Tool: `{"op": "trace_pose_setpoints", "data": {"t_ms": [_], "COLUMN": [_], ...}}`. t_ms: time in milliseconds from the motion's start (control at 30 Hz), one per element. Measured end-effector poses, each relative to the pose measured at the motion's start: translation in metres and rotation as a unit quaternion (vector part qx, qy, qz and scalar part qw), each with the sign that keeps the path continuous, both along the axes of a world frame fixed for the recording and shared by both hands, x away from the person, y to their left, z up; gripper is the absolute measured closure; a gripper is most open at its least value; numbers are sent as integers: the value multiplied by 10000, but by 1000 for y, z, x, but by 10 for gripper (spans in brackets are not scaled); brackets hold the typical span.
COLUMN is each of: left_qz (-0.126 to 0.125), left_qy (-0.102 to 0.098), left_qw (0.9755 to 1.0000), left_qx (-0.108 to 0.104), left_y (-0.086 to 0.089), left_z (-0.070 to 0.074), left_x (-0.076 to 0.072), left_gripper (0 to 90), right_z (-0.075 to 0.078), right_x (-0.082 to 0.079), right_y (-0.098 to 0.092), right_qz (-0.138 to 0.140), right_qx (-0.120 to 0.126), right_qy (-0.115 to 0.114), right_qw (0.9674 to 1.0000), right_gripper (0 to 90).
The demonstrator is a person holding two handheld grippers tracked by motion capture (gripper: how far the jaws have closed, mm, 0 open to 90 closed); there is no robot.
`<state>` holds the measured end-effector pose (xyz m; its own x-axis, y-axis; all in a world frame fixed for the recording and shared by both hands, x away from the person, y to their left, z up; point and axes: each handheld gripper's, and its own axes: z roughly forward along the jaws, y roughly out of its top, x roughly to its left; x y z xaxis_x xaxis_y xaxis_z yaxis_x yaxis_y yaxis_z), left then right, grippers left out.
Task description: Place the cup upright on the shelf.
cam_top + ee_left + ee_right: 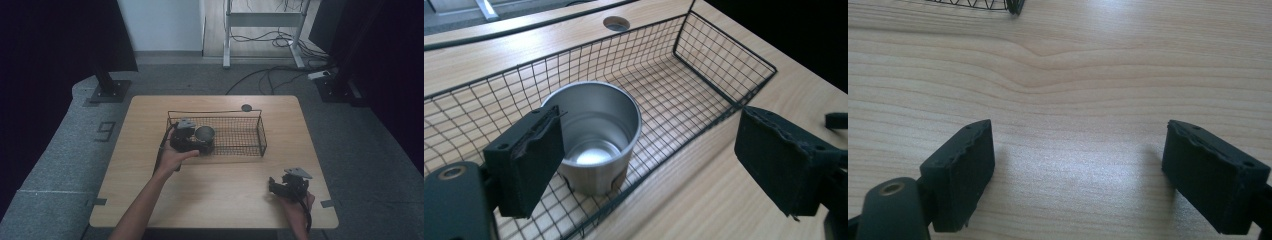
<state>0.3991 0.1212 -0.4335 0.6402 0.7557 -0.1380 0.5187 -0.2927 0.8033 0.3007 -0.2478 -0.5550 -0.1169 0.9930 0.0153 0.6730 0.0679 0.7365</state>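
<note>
A shiny metal cup (pixel 204 133) stands upright and empty in the left part of a black wire basket (pixel 262 134) on the wooden table (pixel 220 190). My left gripper (pixel 199 143) is open at the basket's front left. In the left gripper view, one jaw sits just in front of the cup (pixel 596 132) over the basket (pixel 724 55), and the other hangs outside it above the table; the left gripper (pixel 649 155) holds nothing. My right gripper (pixel 276 186) rests low near the table's front right corner. It is open over bare wood in the right gripper view (pixel 1075 170).
A round cable hole (pixel 246 107) lies in the table just behind the basket. The basket's corner (pixel 998 5) shows at the top of the right gripper view. Stand bases and cables lie on the floor beyond the table.
</note>
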Motion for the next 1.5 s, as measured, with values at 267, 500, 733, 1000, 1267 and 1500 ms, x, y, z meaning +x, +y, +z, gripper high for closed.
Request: {"op": "trace_pose_setpoints", "data": {"t_ms": [267, 500, 733, 1000, 1267, 1500], "left_qz": [-75, -72, -44, 26, 215, 341], "left_qy": [-35, 48, 67, 314, 488, 537], "left_qw": [9998, 9994, 9998, 9990, 9983, 9977], "left_qx": [-181, -325, -194, -315, -224, -222], "left_y": [20, 39, 51, 64, 71, 76], "left_z": [-4, -16, -35, -62, -85, -92], "left_x": [-29, -57, -77, -93, -99, -100], "left_gripper": [133, 136, 137, 143, 145, 145], "right_z": [0, 0, 0, 0, 0, 0], "right_x": [0, 0, 0, 0, 0, 0], "right_y": [0, 0, 0, 0, 0, 0], "right_qz": [-5, 0, 0, 0, 1, 1], "right_qx": [2, -2, -3, 0, -1, 1], "right_qy": [-4, -2, -2, -2, -2, -3], "right_qw": [10000, 10000, 10000, 10000, 10000, 10000], "right_gripper": [135, 135, 135, 135, 135, 135]}}
